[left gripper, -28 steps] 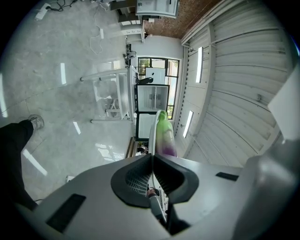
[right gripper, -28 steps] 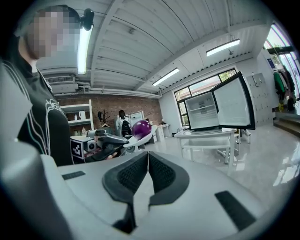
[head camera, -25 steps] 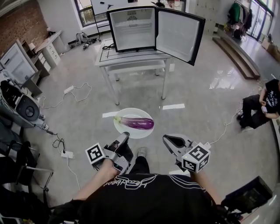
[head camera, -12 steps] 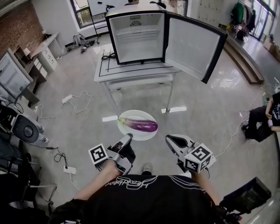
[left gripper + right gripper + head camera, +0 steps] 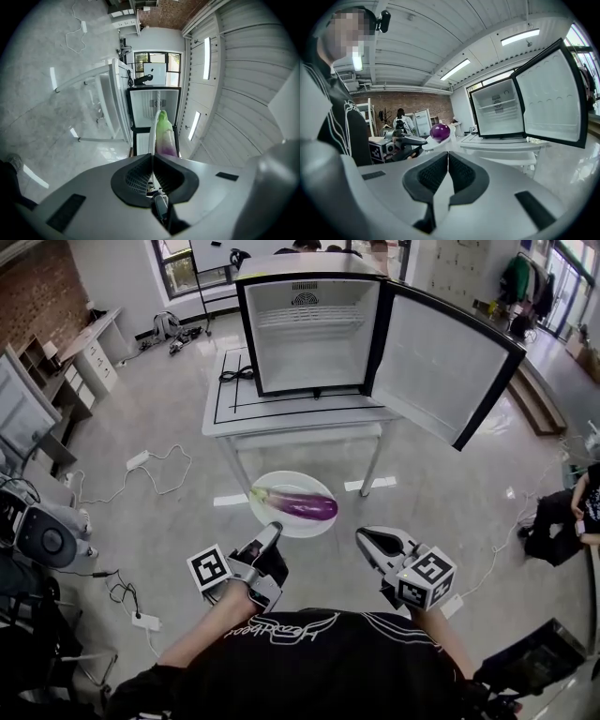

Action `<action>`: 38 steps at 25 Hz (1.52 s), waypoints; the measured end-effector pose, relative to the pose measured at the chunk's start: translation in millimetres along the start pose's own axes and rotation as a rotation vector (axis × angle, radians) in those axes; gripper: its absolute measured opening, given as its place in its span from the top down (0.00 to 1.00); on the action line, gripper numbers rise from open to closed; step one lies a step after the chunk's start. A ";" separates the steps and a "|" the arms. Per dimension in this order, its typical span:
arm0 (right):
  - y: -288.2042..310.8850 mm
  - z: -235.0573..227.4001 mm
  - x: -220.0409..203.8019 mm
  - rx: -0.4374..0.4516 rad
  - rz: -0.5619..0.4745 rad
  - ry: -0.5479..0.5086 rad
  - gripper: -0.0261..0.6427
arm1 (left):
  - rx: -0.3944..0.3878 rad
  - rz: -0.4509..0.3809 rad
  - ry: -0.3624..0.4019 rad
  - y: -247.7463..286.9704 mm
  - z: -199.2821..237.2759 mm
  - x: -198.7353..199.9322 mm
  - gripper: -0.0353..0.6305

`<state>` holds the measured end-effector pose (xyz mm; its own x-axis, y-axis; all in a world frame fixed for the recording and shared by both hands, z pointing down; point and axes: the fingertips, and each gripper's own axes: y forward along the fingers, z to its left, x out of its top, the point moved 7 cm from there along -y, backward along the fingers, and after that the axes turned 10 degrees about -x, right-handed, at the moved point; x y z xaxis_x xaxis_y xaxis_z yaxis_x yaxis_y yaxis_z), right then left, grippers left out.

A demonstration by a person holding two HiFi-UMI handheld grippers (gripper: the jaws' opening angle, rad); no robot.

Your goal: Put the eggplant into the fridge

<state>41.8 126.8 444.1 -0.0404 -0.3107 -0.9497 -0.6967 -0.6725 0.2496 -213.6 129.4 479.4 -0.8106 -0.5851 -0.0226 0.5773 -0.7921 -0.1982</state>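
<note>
the left gripper (image 5: 273,530) is clamped on the 6 o'clock rim of the plate (image 5: 291,482); the eggplant (image 5: 302,506) lies on it, long axis 9 to 3 o'clock, with the open fridge (image 5: 314,334) at 12 o'clock; the right gripper (image 5: 364,538), closed and empty, sits at the plate's 4 o'clock

1. White table (image 5: 291,424), 12 o'clock, black tape outline on top; black cable (image 5: 234,374) at its left rear.
2. Pale floor strips (image 5: 230,500), near centre at 9 and 3 o'clock.
3. Power strip (image 5: 137,460) with white cord (image 5: 173,457), 9 o'clock; second strip (image 5: 142,622), 8 o'clock.
4. Drawer desk (image 5: 94,362) and brick wall (image 5: 37,292), 10 o'clock.
5. Seated person (image 5: 562,517), 3 o'clock edge.
6. Hanging clothes (image 5: 525,282), 1-2 o'clock.
</note>
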 end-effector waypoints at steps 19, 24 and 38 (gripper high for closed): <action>44.3 -61.3 18.6 0.020 -0.007 -0.008 0.95 | 0.019 -0.045 -0.007 54.2 15.7 34.0 0.92; 72.8 -96.7 30.8 0.033 -0.001 0.010 0.95 | 0.037 -0.066 -0.006 88.6 25.7 54.9 0.92; 159.1 -219.2 68.5 0.067 0.035 0.017 0.95 | 0.061 -0.118 -0.007 223.7 54.3 122.6 0.92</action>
<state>85.2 -148.7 460.3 -0.0538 -0.3445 -0.9373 -0.7413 -0.6151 0.2686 -178.4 -128.9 485.5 -0.8728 -0.4880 0.0039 0.4828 -0.8646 -0.1392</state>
